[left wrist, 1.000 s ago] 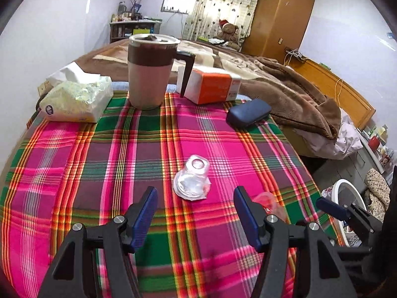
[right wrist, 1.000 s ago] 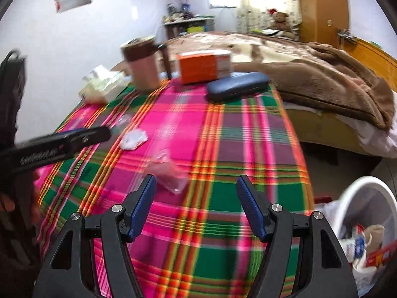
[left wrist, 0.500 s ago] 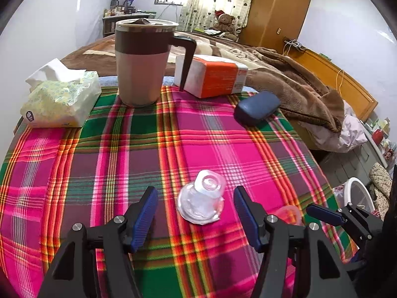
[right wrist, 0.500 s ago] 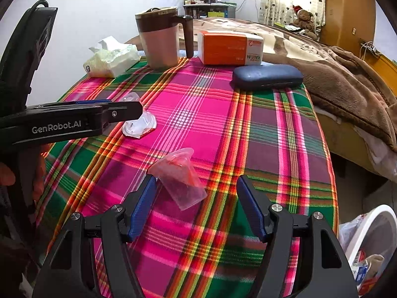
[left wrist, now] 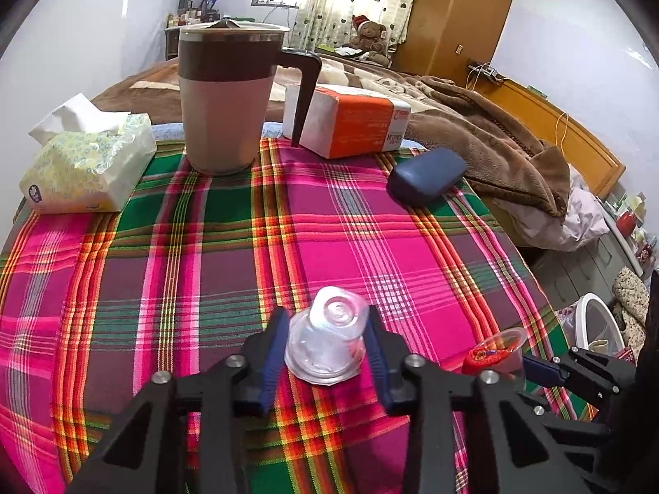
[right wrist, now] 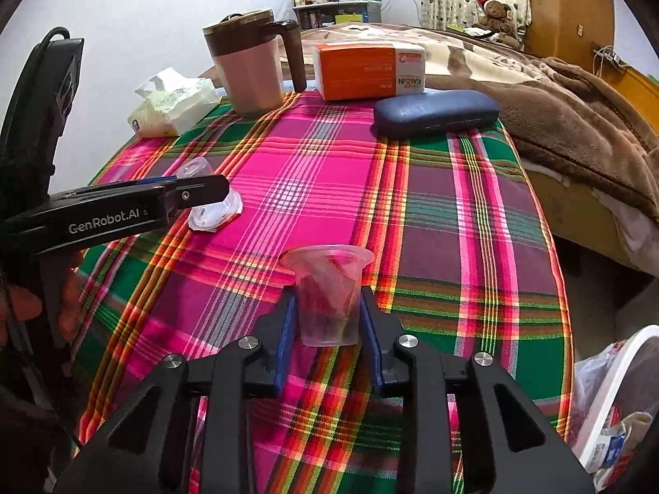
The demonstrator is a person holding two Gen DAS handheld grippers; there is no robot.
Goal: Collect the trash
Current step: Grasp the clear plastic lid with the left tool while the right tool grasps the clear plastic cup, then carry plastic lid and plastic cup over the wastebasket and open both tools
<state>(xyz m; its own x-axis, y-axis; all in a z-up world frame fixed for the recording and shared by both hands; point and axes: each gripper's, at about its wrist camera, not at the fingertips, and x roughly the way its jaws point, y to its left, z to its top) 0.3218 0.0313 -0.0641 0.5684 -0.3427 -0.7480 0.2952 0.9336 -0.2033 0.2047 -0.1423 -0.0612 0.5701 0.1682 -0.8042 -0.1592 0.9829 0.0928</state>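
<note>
Beyond my reach, a lidded mug (left wrist: pixel 225 103) stands at the far edge of the plaid tablecloth (left wrist: pixel 329 238). Left of the mug lies a tissue pack (left wrist: pixel 86 164); right of it an orange box (left wrist: pixel 350 125), then a dark blue case (left wrist: pixel 426 175).

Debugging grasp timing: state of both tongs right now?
Left tongs: closing, pads already on the clear crumpled cup.
Right tongs: closing, pads already on the pink-tinted plastic cup.
</note>
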